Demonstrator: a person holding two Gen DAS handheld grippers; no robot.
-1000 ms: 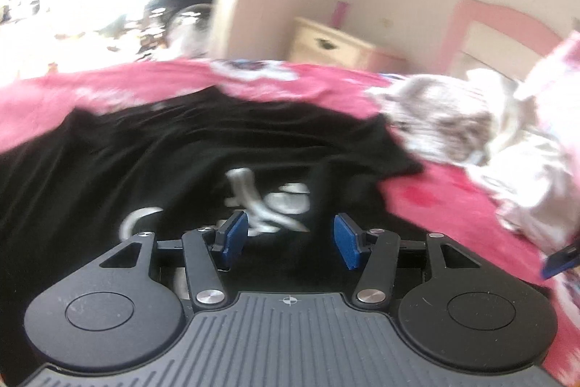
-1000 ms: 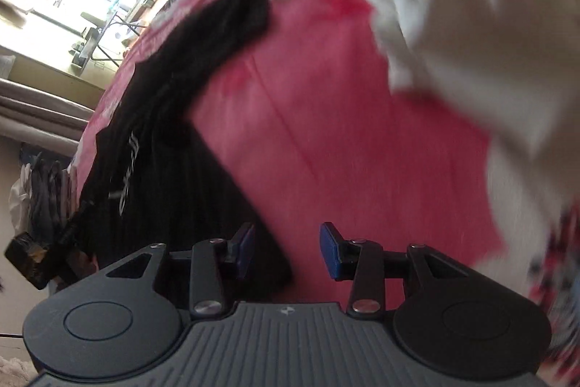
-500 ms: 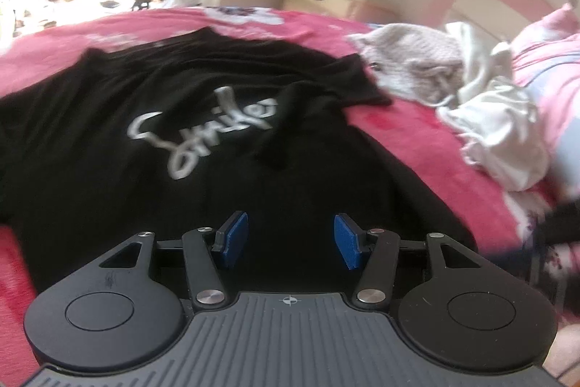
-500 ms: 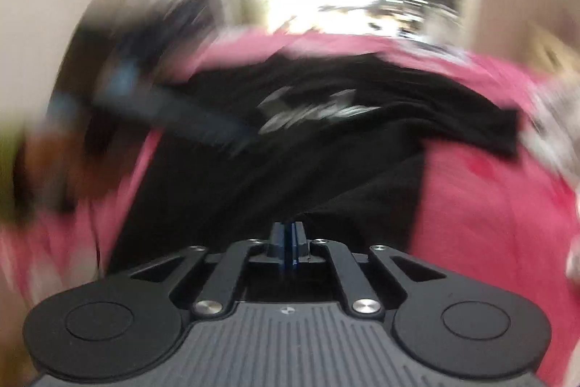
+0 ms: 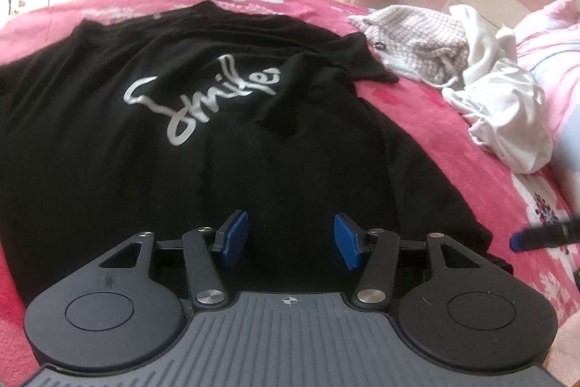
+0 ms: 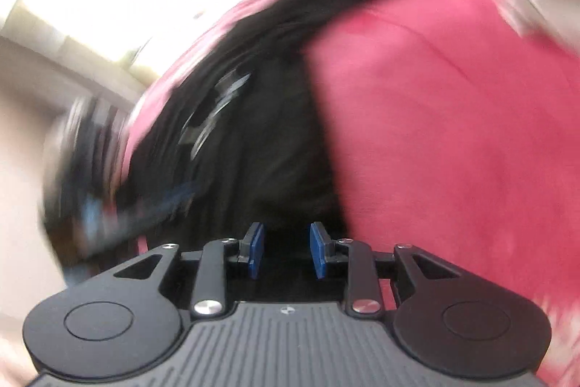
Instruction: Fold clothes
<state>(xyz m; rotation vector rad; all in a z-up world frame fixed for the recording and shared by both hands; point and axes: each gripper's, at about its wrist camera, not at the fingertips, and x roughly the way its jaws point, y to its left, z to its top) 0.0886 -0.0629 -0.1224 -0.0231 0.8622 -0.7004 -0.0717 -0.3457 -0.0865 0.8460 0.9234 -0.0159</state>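
- Left wrist view: a black T-shirt (image 5: 203, 118) with silver script lies spread face up on the pink bedspread (image 5: 427, 118), one sleeve creased.
- Left gripper (image 5: 291, 241) hangs over the shirt's lower part, jaws about half open, nothing between them.
- Right gripper (image 6: 286, 251) (its view is blurred) sits over the shirt's edge; its jaws have just been opening, a narrow gap, empty.
- Crumpled pale clothes (image 5: 504, 118) lie beside the shirt.
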